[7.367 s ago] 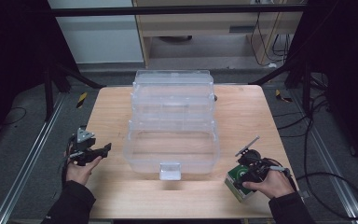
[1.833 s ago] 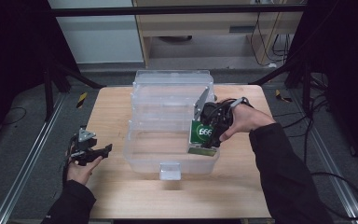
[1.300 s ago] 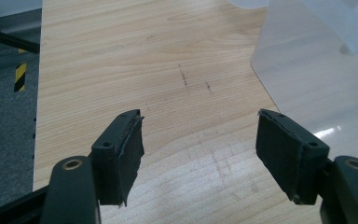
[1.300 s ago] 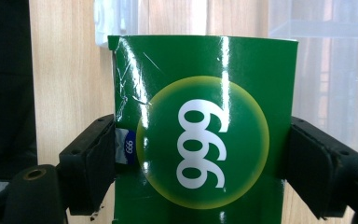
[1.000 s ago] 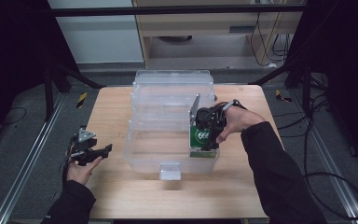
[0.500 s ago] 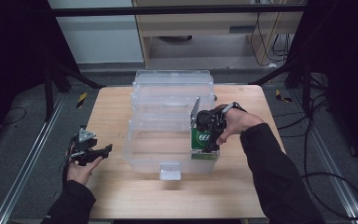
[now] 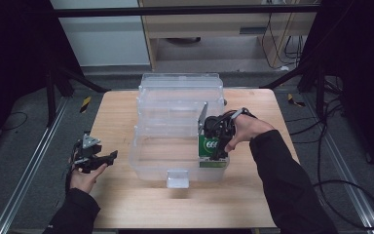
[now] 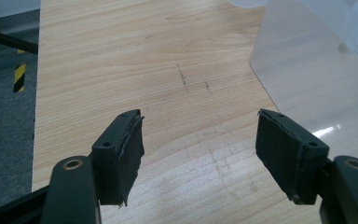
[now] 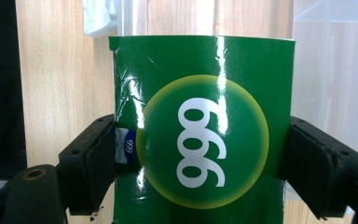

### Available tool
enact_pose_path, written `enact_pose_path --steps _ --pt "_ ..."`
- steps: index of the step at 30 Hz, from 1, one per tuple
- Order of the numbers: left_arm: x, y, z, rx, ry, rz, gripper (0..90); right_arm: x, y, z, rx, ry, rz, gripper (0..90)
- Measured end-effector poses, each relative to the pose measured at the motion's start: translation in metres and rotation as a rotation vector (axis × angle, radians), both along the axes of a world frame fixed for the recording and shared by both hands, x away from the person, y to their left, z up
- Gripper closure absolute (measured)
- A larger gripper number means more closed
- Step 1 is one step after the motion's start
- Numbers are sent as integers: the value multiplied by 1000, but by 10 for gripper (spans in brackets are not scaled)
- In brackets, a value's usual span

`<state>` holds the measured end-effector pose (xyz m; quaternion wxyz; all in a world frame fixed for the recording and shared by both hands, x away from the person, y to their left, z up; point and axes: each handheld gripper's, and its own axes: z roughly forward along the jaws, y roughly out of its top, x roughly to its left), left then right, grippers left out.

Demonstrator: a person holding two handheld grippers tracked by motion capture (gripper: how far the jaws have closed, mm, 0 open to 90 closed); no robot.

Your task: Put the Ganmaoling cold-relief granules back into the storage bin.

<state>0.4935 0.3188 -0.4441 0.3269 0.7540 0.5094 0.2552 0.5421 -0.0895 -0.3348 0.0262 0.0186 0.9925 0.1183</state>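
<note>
A wooden desk (image 7: 121,122) carries a large clear plastic bin (image 7: 175,146) at its middle, with the bin's clear lid (image 7: 181,90) standing open behind it and a white latch (image 7: 177,178) on its near wall. Inside the bin, at its right end, a green box (image 7: 209,148) printed with white digits on a yellow-green disc stands upright. The right tool (image 7: 217,141) reaches down into the bin and is clamped on that box; in the right gripper view its pads (image 9: 103,163) press the two sides of the box (image 9: 205,135). The left tool (image 7: 102,158) rests low over the desk, left of the bin and apart from it, jaws wide apart with only bare wood (image 8: 182,79) between them.
</note>
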Motion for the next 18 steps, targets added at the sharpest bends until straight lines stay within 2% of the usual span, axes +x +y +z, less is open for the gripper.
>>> enact_pose_path --steps 9,18 --pt "0 0 0 0 1 0 311 1 -2 3 23 -2 -5 186" --pt "1 -1 -1 3 4 -4 310 0 -4 5 42 -26 15 187"
